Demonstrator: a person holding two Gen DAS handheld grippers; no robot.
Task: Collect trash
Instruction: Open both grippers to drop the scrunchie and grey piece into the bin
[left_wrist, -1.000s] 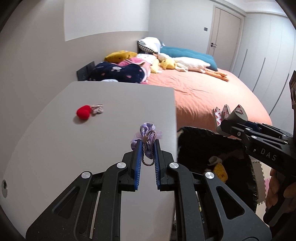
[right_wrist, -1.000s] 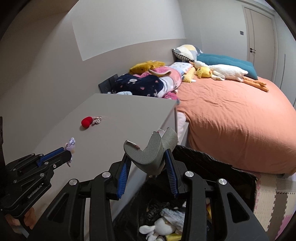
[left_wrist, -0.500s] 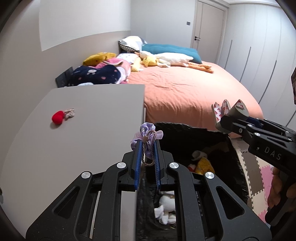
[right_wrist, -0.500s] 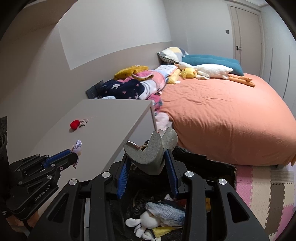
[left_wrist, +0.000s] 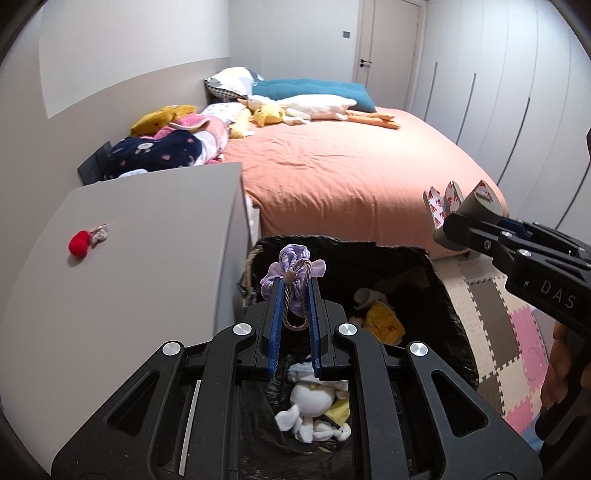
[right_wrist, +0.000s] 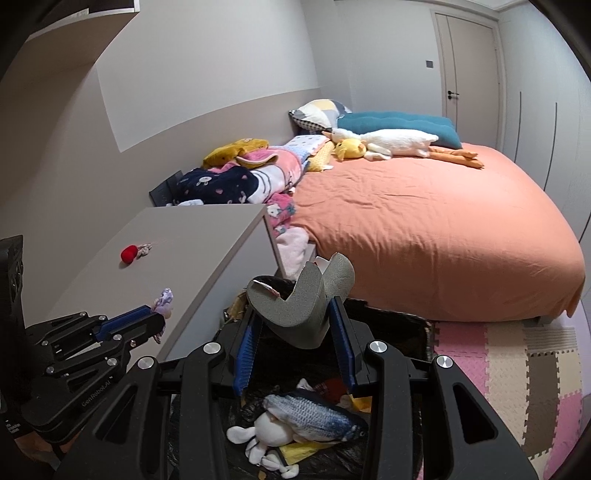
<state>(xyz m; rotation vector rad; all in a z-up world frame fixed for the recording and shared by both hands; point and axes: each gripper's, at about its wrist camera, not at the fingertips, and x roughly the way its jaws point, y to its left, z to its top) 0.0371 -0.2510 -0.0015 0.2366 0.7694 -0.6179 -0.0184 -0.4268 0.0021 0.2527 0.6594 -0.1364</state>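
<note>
Clearly the job stood partway: the bin (left_wrist: 439, 280) already held soft toys and scraps. The left gripper (left_wrist: 294, 291) was clamped on a purple scrunchie (left_wrist: 291, 264) above the bin's 10 o'clock rim, not yet released. The right gripper (right_wrist: 295, 314) pinched a grey foam piece (right_wrist: 299, 310) over it too. A red heart trinket (left_wrist: 79, 243) remained on the cabinet top (left_wrist: 147, 258), at 9 o'clock of the bin

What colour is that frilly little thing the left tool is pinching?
Pale lilac, with a tan cord looped through it: the scrunchie in the left tool shows best in the left wrist view.
</note>
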